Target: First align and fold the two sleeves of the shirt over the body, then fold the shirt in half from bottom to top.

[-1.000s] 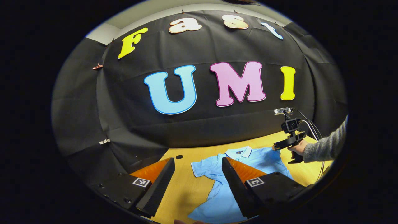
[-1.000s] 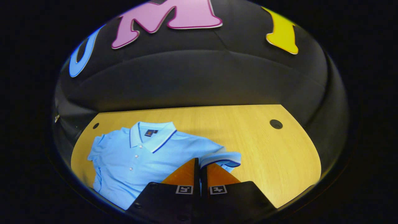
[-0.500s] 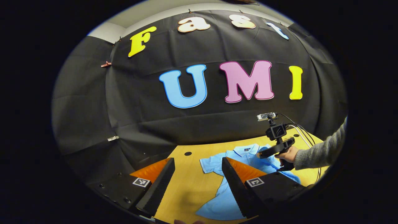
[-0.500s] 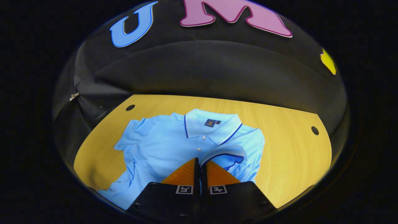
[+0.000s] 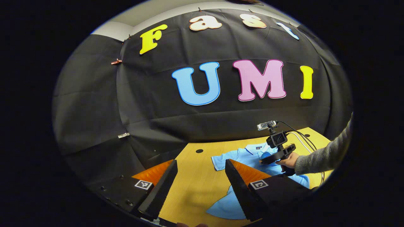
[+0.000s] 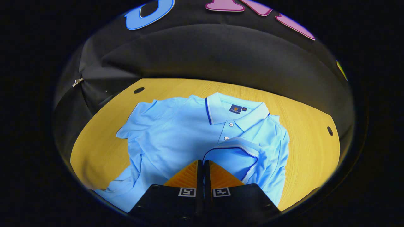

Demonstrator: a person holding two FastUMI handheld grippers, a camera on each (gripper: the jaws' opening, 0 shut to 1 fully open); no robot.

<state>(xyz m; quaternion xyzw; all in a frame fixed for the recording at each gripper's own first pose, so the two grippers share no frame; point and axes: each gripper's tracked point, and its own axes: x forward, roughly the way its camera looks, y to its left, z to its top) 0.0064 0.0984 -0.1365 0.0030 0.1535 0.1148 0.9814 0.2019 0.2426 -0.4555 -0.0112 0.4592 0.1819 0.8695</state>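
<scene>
A light blue polo shirt (image 6: 170,132) lies face up on the wooden table (image 6: 303,126), its collar (image 6: 236,110) toward the wall. My right gripper (image 6: 202,162) is shut on one sleeve, whose dark-trimmed cuff (image 6: 233,148) arches up over the chest just below the buttons. The other sleeve (image 6: 139,116) lies spread out flat at the left. In the left gripper view my left gripper (image 5: 200,162) hangs open above the table with nothing between its fingers, left of the shirt (image 5: 233,157). Farther off there, the right gripper (image 5: 263,161) sits over the shirt.
A hand in a grey sleeve (image 5: 318,156) holds the right gripper, with cables trailing behind it. The table has round holes near its back corners (image 6: 138,90) (image 6: 329,130). Bare wood (image 5: 195,183) lies under the left gripper. The black cloth wall stands close behind the table.
The right gripper has carried the sleeve from beside the shirt inward over the chest. The left gripper has stayed open and its view has swung a little left.
</scene>
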